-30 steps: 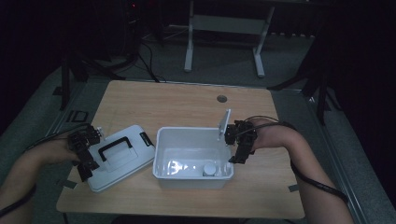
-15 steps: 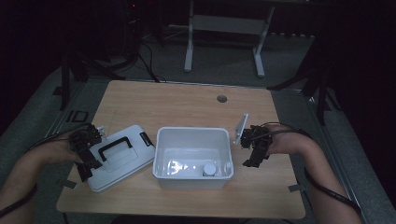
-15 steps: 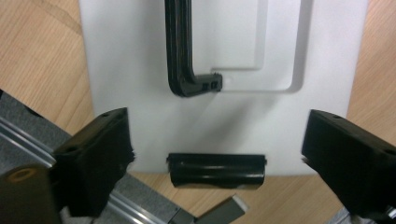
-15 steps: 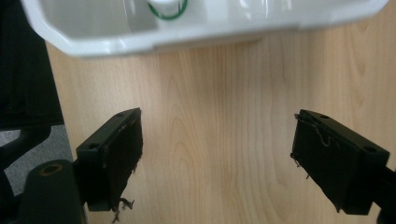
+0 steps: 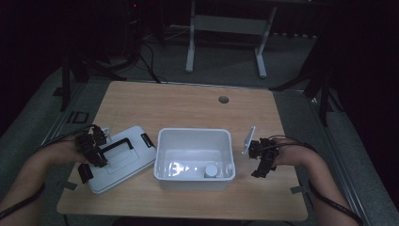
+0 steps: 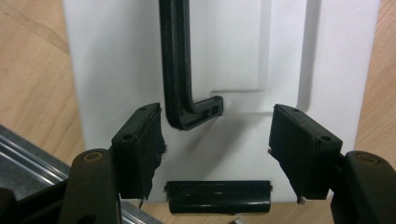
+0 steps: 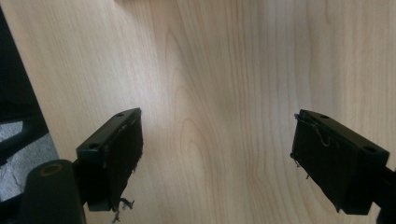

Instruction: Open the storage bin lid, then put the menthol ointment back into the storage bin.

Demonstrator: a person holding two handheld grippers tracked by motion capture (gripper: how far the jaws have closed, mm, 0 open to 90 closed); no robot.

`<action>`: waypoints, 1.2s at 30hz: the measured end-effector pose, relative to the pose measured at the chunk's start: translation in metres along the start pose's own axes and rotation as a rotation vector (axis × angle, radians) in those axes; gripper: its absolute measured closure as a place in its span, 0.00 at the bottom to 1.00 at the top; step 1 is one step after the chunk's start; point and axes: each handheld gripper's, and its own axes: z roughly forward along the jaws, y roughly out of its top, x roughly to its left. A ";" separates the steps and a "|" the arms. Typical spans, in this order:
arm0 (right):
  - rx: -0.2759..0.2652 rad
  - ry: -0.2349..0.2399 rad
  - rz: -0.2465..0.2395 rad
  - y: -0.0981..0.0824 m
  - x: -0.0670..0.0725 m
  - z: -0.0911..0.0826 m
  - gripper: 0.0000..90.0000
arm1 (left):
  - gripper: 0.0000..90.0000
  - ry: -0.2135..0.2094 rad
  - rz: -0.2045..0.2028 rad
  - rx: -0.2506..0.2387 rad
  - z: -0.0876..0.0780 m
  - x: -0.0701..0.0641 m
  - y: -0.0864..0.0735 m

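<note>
lid: smooth white plastic | handle: glossy black | table: matt wood, likely laminate

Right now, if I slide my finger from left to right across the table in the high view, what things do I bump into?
Left tongs → white lid with a black handle → white bin → right tongs, all sitting on the wooden table.

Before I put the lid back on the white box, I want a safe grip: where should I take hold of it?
Probably the black handle on the lid. It lies folded flat against the top, so come from above and lift its long bar first.
</note>
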 end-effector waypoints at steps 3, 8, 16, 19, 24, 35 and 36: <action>0.008 -0.009 0.002 -0.003 0.001 0.003 0.18 | 0.49 0.002 -0.022 0.038 0.003 0.001 0.005; -0.004 -0.015 0.015 -0.007 0.001 0.003 0.18 | 0.58 -0.009 -0.065 0.095 0.008 0.002 0.013; 0.008 -0.010 0.032 -0.012 0.001 0.009 0.18 | 0.73 0.017 -0.058 0.151 0.015 0.001 0.019; 0.009 -0.007 0.044 -0.015 0.000 0.012 0.18 | 0.78 0.009 -0.065 0.151 0.015 0.003 0.019; 0.016 -0.005 0.060 -0.019 -0.001 0.017 0.18 | 0.86 -0.070 -0.081 0.125 0.016 0.007 0.020; 0.022 -0.002 0.094 -0.028 -0.004 0.024 0.18 | 0.93 -0.079 -0.073 0.122 0.016 0.008 0.019; 0.022 -0.004 0.095 -0.029 -0.004 0.024 0.18 | 0.93 -0.080 -0.071 0.120 0.016 0.008 0.019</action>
